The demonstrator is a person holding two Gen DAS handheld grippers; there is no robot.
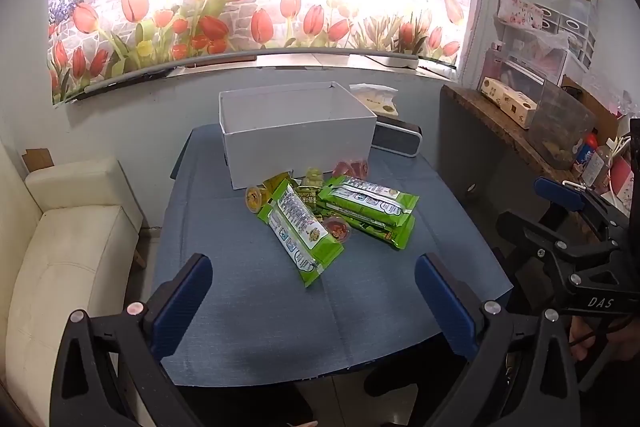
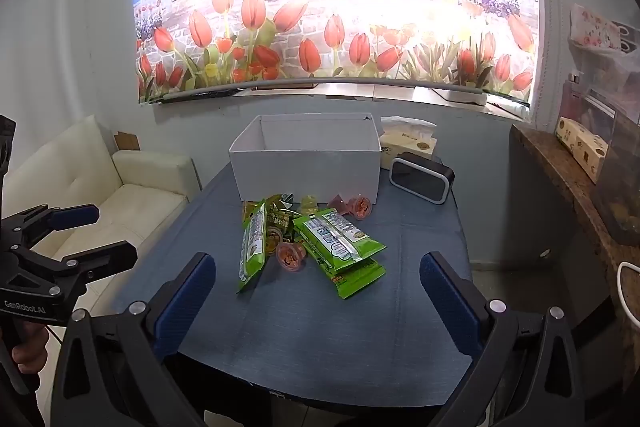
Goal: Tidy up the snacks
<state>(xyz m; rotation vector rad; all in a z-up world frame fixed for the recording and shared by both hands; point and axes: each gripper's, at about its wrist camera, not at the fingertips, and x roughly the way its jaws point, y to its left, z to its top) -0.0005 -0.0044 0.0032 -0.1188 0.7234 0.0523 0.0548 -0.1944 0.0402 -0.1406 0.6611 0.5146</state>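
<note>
A pile of snacks lies mid-table: green snack packets (image 1: 304, 231) (image 2: 340, 235) and small jelly cups (image 1: 338, 229) (image 2: 290, 255). An open white box (image 1: 296, 131) (image 2: 306, 163) stands behind the pile; what shows of its inside is bare. My left gripper (image 1: 314, 291) is open and empty, above the table's near part. My right gripper (image 2: 318, 291) is open and empty, likewise short of the pile. Each gripper shows at the edge of the other's view: the right gripper (image 1: 532, 201) and the left gripper (image 2: 108, 231).
The table has a blue cloth (image 1: 280, 307) (image 2: 320, 339). A black clock (image 2: 422, 181) and a tissue box (image 2: 408, 143) sit right of the box. A cream sofa (image 1: 68, 259) stands at the left, a cluttered counter (image 1: 520, 123) at the right.
</note>
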